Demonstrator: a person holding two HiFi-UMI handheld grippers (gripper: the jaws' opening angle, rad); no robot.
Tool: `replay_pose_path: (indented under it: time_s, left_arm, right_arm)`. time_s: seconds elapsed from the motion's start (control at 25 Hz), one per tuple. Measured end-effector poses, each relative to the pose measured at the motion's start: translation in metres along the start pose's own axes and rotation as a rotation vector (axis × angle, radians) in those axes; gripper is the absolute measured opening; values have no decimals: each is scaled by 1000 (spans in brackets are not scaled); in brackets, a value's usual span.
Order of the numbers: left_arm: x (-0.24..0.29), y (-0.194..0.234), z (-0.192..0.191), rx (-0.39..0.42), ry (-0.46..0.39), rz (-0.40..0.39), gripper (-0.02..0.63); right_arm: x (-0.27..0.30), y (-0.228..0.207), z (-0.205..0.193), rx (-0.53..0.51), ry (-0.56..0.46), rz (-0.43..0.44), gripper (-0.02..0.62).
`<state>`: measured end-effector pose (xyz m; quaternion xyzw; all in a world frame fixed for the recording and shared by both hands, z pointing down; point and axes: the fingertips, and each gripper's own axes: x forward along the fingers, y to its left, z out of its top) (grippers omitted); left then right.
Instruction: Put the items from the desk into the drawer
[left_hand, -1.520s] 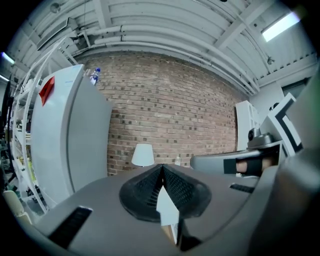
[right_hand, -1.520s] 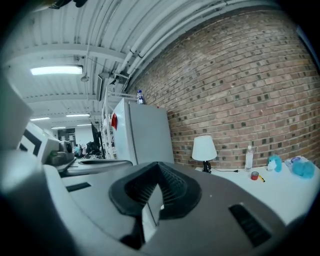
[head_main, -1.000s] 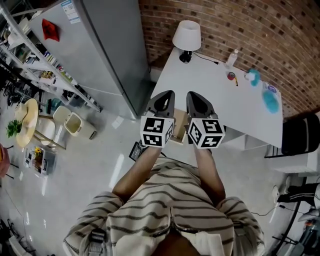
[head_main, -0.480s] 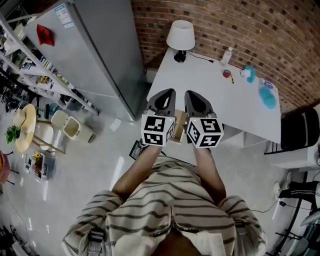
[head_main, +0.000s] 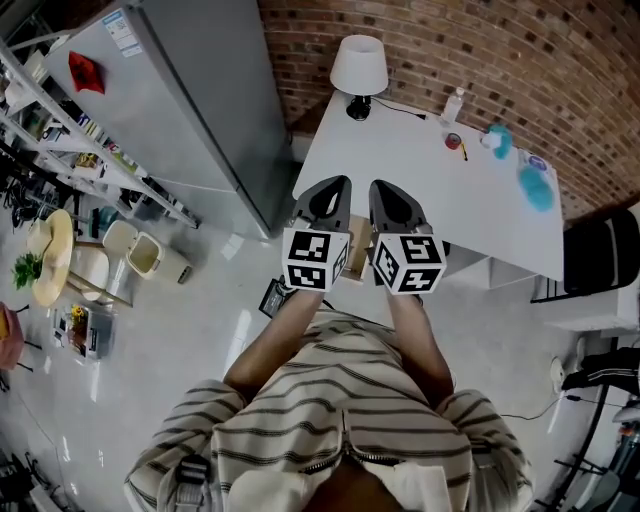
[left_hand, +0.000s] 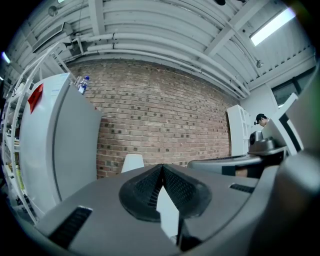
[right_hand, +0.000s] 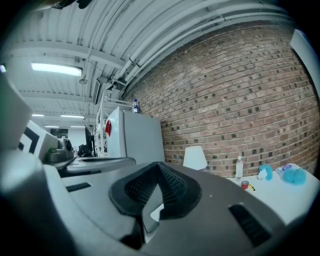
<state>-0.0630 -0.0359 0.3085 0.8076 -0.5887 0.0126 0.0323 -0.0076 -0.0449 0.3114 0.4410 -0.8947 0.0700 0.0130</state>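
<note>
**Both tongs closed and empty, short of the desk**

We hold the left gripper and the right gripper side by side, both pointing level at the near edge of the white desk. In the left gripper view the left gripper's jaws meet at the tips with nothing between them. The right gripper view shows the same for the right gripper.

The desk's long axis runs along the brick wall, from the lamp at its left end away to the right. All the items are at the far side, well apart from both tongs:

- A clear bottle stands upright near the wall.
- A small red roll lies just in front of it.
- A thin yellow stick lies right beside the roll, its length running from the wall side toward the near edge.
- Further right are a small blue fluffy toy and a bigger blue one.

A tan box shows between the two tongs, under the desk's near edge. We cannot tell whether it is the drawer, nor what it holds.

Left of the desk stands a tall grey refrigerator with a red patch on it, and beyond that are cluttered shelves. A pale bin sits on the glossy floor; its contents are too small to make out. A black chair is at the desk's right end.
</note>
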Motion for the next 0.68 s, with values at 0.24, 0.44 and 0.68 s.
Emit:
replay_pose_path:
  time_s: [0.24,0.44,0.68]
  left_arm:
    - [1,-2,-2,4,7,-2,8]
    - [0,-4,-2,11,14,-9,8]
    - [-1,-7,-2,16,14,-13,8]
  right_arm:
    - [-2,-1,-2,9,-1,1,11]
    - [-3,0,-1,-4,-5,-5,11]
    - [-5,-1,-1,-7,-6,-7,11]
